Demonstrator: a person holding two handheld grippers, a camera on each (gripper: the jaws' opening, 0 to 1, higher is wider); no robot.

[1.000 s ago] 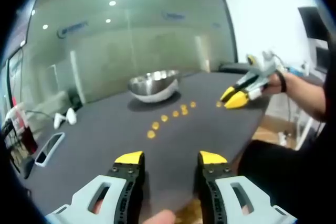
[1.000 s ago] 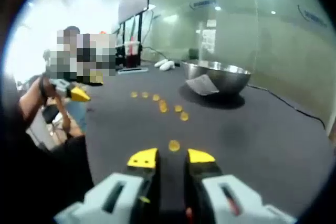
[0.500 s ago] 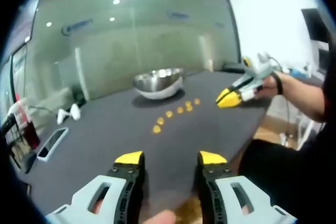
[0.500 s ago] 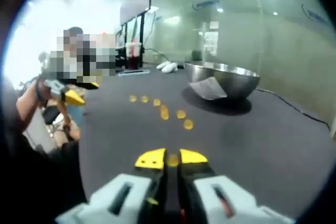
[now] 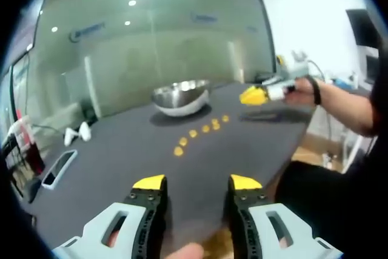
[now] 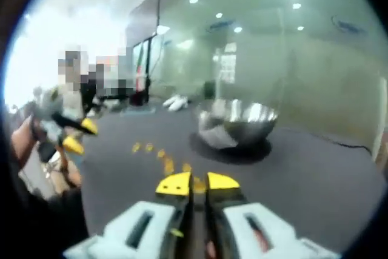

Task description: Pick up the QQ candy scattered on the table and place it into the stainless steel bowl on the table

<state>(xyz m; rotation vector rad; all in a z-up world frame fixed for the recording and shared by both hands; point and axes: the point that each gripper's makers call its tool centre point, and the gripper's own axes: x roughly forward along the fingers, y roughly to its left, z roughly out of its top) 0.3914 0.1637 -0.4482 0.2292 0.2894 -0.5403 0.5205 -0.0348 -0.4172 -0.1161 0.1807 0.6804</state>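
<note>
The right gripper (image 6: pixel 194 183) has its fingers pinched narrow on one QQ candy (image 6: pixel 198 184), lifted above the dark worktop (image 6: pixel 315 174). The stainless steel bowl (image 6: pixel 237 125) sits far ahead. The left gripper (image 5: pixel 197 182) hangs wide and empty. A row of candies (image 5: pixel 200 133) lies uncollected, so most work remains.

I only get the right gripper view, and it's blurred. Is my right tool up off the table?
Observer: Yes. The right tool hangs above the dark grey table, its shadow beneath it.
Operator: It pinches a small yellow candy. Is the left tool carrying anything?
Observer: No. The left tool is open, nothing between its jaws.
Operator: Am I over the bowl?
Observer: No. The shiny stainless steel bowl sits apart from the right tool, to its left in the left gripper view.
</note>
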